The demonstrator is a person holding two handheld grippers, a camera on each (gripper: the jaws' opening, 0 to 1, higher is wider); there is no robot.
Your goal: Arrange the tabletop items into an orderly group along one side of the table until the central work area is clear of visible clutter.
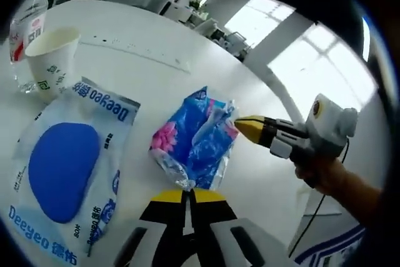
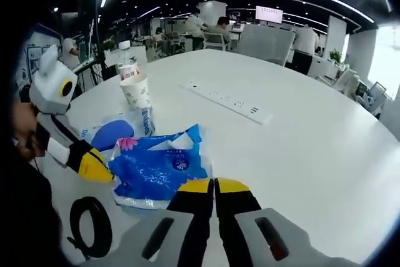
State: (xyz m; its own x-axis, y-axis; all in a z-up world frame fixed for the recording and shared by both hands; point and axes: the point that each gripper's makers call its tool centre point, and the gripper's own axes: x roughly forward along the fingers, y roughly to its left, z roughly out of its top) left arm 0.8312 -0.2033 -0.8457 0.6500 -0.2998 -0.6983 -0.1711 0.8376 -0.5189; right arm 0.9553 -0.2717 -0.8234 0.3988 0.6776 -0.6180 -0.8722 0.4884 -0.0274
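A crumpled blue tissue packet (image 1: 194,142) (image 2: 159,167) with pink flowers lies on the white table (image 2: 312,154), stretched between both grippers. My left gripper (image 1: 190,195) is shut on the clear plastic end nearest it; in the right gripper view the left gripper (image 2: 94,164) meets the packet's left edge. My right gripper (image 2: 214,186) is shut at the packet's opposite edge, and in the left gripper view the right gripper (image 1: 244,126) pinches the crinkled film from the right. A hand holds it.
A flat Deeyeo wipes pack (image 1: 69,167) (image 2: 109,134) with a blue oval lies beside the packet. Past it stand a paper cup (image 1: 53,60) (image 2: 136,92) and a water bottle (image 1: 25,35) (image 2: 127,60). A white power strip (image 2: 228,101) is set in mid-table. A black cable loop (image 2: 87,226) hangs near the table's edge.
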